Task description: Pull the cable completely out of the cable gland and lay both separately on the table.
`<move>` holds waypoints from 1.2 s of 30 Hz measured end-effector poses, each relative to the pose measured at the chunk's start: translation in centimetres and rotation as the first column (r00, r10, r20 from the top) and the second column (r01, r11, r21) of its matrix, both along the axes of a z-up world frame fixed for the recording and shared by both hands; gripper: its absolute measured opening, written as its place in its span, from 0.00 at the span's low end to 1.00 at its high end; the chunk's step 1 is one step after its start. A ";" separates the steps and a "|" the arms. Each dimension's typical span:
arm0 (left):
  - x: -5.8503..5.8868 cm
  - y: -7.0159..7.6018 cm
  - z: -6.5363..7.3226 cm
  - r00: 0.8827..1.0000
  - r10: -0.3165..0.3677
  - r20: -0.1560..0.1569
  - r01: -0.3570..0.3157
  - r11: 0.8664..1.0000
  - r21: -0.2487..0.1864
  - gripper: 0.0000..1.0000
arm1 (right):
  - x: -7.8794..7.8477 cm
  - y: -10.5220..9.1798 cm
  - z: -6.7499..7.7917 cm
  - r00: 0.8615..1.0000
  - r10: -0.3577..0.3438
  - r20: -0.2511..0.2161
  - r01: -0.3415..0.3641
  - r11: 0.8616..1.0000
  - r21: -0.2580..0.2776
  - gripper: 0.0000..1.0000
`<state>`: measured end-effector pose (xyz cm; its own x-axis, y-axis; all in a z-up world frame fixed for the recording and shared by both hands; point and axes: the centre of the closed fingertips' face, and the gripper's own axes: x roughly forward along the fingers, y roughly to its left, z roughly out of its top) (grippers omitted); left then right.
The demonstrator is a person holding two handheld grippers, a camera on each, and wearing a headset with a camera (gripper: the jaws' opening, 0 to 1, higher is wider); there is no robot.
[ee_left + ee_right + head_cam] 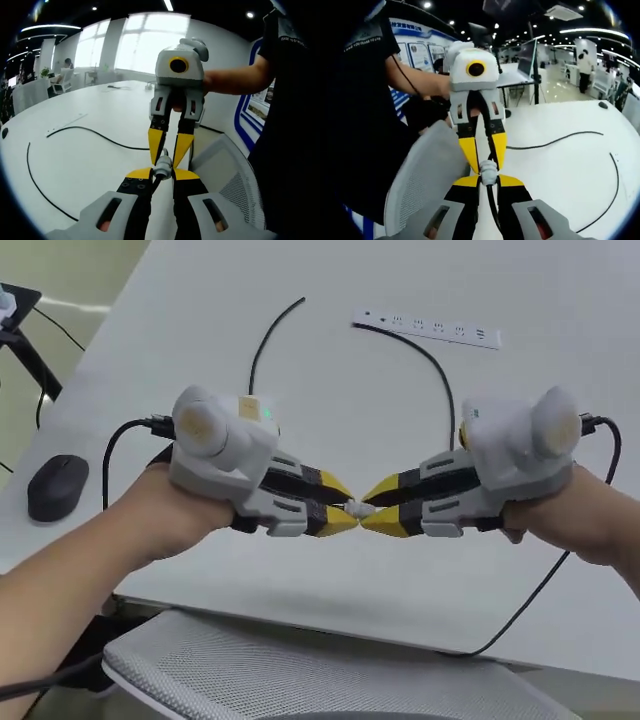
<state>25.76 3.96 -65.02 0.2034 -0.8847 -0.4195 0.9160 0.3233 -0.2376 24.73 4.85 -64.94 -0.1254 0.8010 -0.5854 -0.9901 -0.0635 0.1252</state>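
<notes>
Left hand-held gripper: I see it come in from the left in the head view, level above the near edge of the worktop. Its yellow tips meet the other gripper's nose to nose. The jaws are drawn narrow, with the cable gland seated between the tips.
Right hand-held gripper: It comes in from the right at the same height. I read its jaws as narrow too, closed on the cable just beside the gland. I cannot make out exactly where the pads press.
Cable gland: It is small and pale grey-white, held in the air between the two sets of tips and off the worktop.
Cable: It is thin and black, threaded through the gland and not pulled out. In the right gripper view it runs back from the gland between that gripper's own jaws. In the left gripper view I see a dark stretch trailing back between the left jaws as well.
Hands: The person's left hand and right hand each wrap a gripper body.
Worktop: It is white. A power strip lies at the far side, with a loose black wire to its left. A dark mouse sits near the left edge.
Chair: Its grey mesh shows below the worktop's near edge, under the grippers.
</notes>
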 end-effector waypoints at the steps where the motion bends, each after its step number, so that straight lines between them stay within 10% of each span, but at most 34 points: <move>1: 0.0 0.0 0.1 1.000 0.007 -0.014 -0.007 1.000 -0.008 0.15 | 0.0 0.0 0.1 1.000 0.003 0.024 -0.003 1.000 -0.001 0.07; 13: 0.0 0.3 0.3 0.984 0.069 -0.161 -0.078 0.996 -0.049 0.15 | 0.1 0.1 0.0 0.940 0.068 0.335 -0.062 0.998 -0.029 0.07; 21: -0.2 0.3 0.4 0.986 0.072 -0.153 -0.079 0.996 -0.044 0.15 | 0.0 0.1 0.0 0.912 0.064 0.406 -0.052 0.998 -0.040 0.08; 32: -0.8 0.2 0.4 0.998 0.024 -0.061 -0.025 1.000 -0.014 0.15 | -0.1 -0.1 -0.2 0.938 0.020 0.346 -0.009 0.999 -0.032 0.11; 36: -0.7 0.4 0.1 1.000 0.010 -0.013 -0.010 1.000 0.008 0.15 | -0.1 -0.5 0.1 0.984 -0.061 0.168 0.061 0.998 0.009 0.13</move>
